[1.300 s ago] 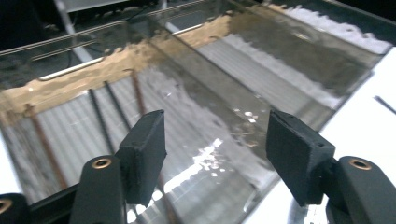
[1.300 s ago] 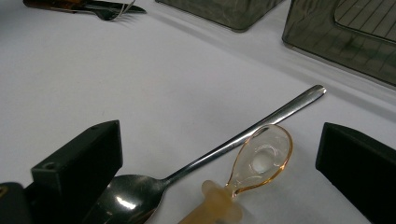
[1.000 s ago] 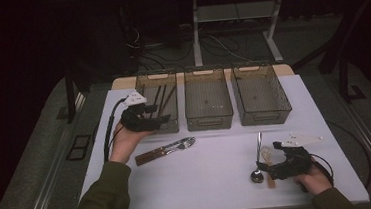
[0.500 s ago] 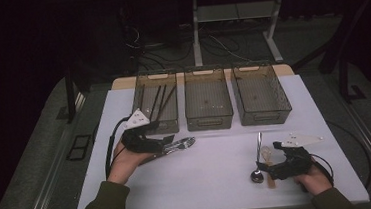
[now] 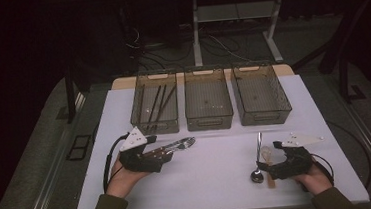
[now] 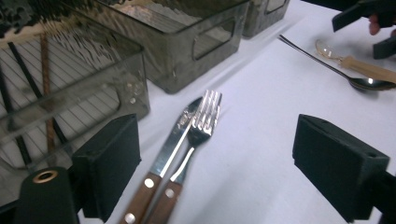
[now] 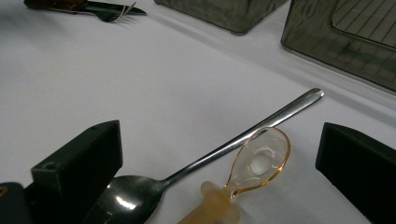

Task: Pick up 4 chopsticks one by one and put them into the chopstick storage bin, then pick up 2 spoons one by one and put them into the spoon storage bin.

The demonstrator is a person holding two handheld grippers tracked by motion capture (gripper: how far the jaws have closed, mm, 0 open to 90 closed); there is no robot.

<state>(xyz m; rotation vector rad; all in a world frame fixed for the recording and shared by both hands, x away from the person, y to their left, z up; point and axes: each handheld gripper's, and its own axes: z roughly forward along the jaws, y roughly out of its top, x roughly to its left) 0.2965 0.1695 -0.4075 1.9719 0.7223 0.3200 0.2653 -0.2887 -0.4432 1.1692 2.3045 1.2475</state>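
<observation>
Fork (image 6: 201,122) and knife (image 6: 172,148) lie touching between the left gripper's (image 6: 233,163) spread, just-opening jaws, so closing risks pinching both or skidding one across the counter (image 5: 219,177).

left gripper (image 5: 165,156): fingers just opening, low | right gripper (image 5: 265,171): fingers apart

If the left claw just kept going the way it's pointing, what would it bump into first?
Most likely the wooden-handled knife and fork lying side by side on the table. They sit between the open left claw, whose jaws have just been opening; depth is hard to judge.
</observation>
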